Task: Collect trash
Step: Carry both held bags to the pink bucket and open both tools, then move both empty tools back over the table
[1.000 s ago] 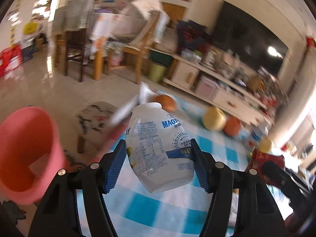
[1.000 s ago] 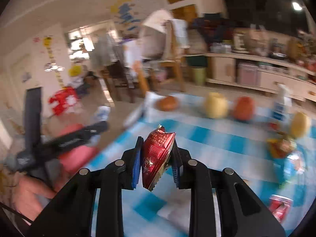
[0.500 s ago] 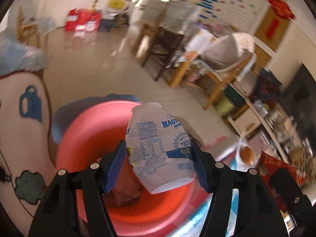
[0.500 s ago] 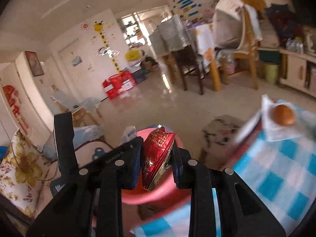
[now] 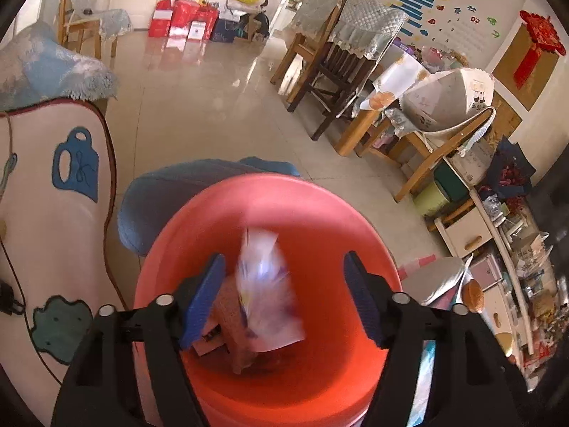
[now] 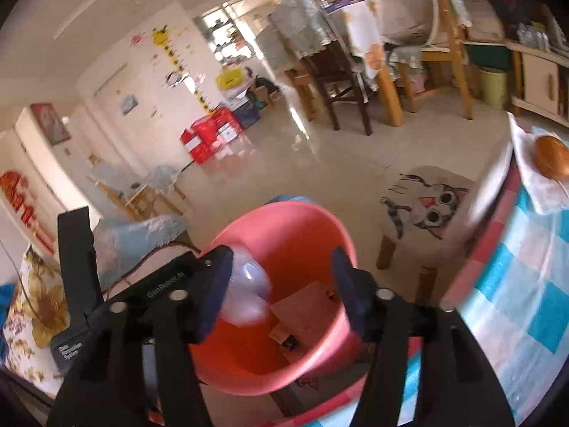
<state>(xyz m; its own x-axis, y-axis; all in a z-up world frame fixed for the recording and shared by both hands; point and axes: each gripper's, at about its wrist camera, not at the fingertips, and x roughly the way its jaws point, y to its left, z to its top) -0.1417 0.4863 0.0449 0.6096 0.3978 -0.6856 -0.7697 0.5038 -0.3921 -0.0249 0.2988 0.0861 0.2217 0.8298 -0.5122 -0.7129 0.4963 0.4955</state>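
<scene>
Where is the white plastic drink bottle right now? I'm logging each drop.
In the left wrist view, the white plastic drink bottle is a blur between the open left gripper fingers, inside the pink plastic bin.

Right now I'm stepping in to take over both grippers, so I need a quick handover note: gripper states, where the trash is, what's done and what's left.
Left gripper: jaws just opened, empty; the white bottle, blurred, is dropping free between them into the pink bin.
Right gripper: jaws just opened over the same bin, nothing between them; its red wrapper is no longer visible.
Brown cardboard already lies in the bin.
Left: return to the checked table for more trash.
</scene>
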